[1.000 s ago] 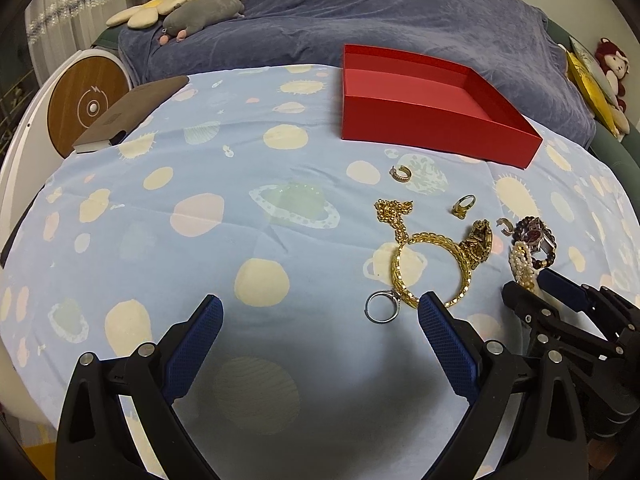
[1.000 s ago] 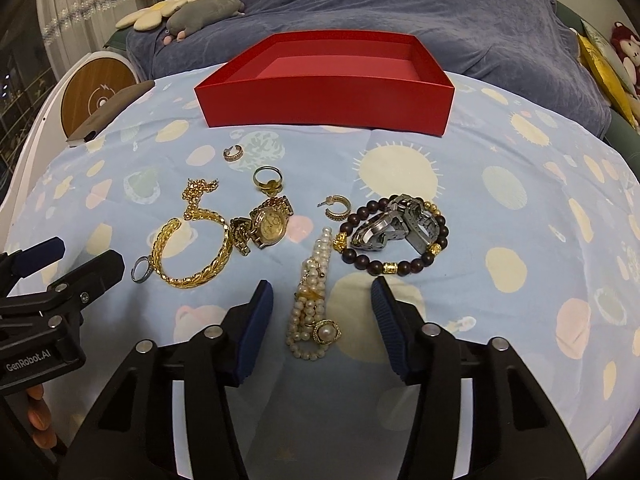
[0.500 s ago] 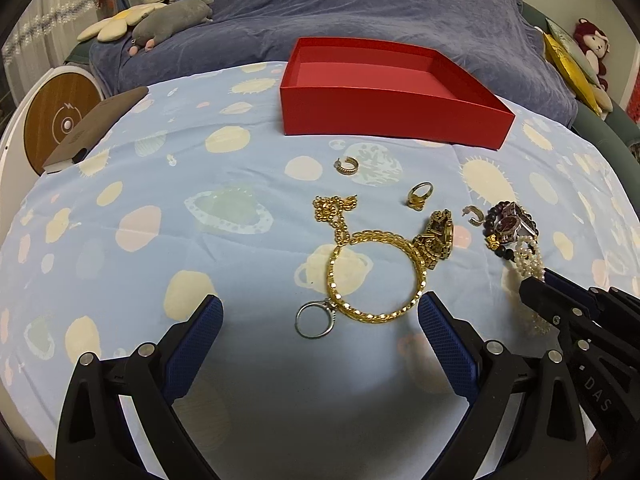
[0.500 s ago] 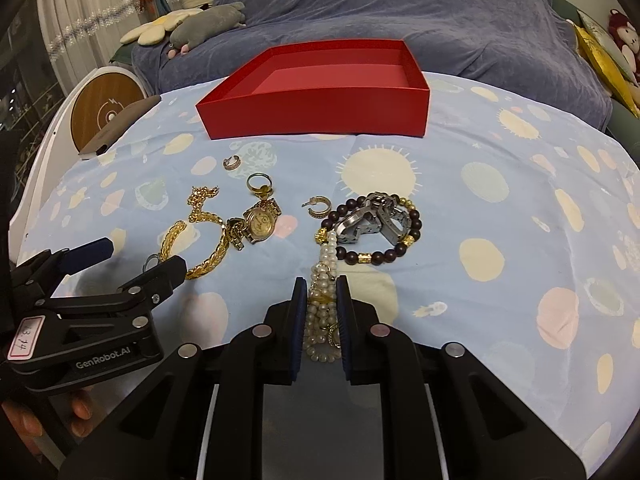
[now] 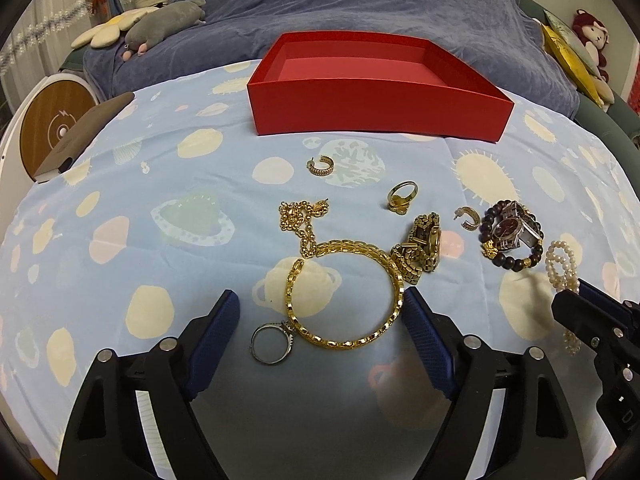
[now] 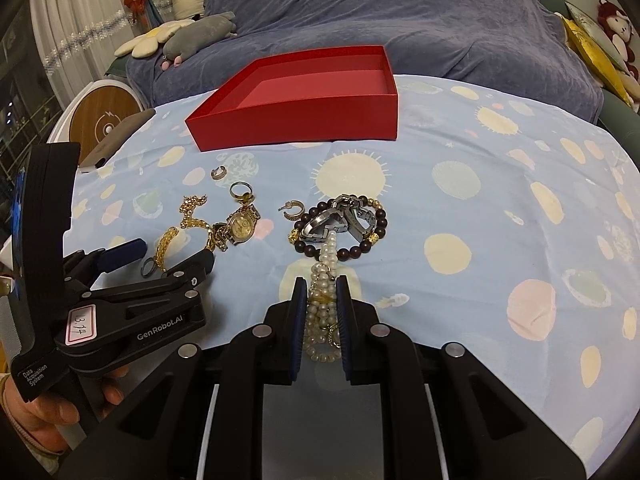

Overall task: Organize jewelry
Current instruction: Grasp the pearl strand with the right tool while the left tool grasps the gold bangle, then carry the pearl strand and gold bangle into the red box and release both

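An open red box (image 5: pixel 376 92) stands at the back of the blue cloth; it also shows in the right wrist view (image 6: pixel 304 108). My right gripper (image 6: pixel 323 292) is shut on a pearl bracelet (image 6: pixel 325 304), which also shows in the left wrist view (image 5: pixel 562 264). My left gripper (image 5: pixel 320 316) is open around a gold bangle (image 5: pixel 344 292) and a silver ring (image 5: pixel 270 344). A gold chain (image 5: pixel 302 220), gold watch (image 5: pixel 420 248), gold ring (image 5: pixel 402 196), two hoop earrings (image 5: pixel 320 166) and a dark bead bracelet with a silver watch (image 5: pixel 510 236) lie on the cloth.
A grey blanket (image 5: pixel 360 4) covers the bed behind the box. A dark notebook (image 5: pixel 84 132) lies at the cloth's left edge beside a round wooden disc (image 5: pixel 56 128). Plush toys (image 5: pixel 160 28) lie at the back left.
My left gripper has moved right and forward until its jaws flank the gold bangle and silver ring. My right gripper has closed on the pearl bracelet.
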Motion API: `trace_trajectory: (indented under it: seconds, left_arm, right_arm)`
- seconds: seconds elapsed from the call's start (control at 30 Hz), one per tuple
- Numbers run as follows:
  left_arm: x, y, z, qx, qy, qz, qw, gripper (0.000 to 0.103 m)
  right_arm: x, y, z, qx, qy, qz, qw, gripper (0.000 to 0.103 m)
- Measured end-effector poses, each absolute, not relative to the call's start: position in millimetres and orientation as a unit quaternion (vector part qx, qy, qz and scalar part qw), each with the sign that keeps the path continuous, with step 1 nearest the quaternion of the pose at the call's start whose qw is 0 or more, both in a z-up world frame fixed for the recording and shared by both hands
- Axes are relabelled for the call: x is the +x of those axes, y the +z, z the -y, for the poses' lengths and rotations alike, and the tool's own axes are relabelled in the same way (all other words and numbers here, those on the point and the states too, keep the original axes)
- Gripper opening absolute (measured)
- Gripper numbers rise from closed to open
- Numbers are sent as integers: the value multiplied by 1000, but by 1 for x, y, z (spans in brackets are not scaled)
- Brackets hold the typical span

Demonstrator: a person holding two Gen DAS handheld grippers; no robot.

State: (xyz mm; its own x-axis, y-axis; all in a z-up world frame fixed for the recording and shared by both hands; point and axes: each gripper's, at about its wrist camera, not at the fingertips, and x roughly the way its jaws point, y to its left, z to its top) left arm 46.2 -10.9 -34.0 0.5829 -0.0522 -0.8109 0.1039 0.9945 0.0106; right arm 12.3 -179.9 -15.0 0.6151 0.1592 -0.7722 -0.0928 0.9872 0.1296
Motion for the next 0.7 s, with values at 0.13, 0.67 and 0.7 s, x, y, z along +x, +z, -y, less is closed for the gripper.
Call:
trace_trajectory:
  seconds: [0.13, 0.67, 0.7]
  left_arm:
    - [45, -31, 11, 28, -52, -453, 890, 60]
    - [36, -18, -4, 7, -57, -449, 892, 54]
    - [36, -15, -5, 5, -58, -447, 893, 54]
  right_arm:
    - [12, -15, 180, 39, 69, -433, 898, 14]
    - [12, -7, 176, 38, 77, -423, 902, 14]
    - [13, -5, 176, 39, 78, -422, 902, 14]
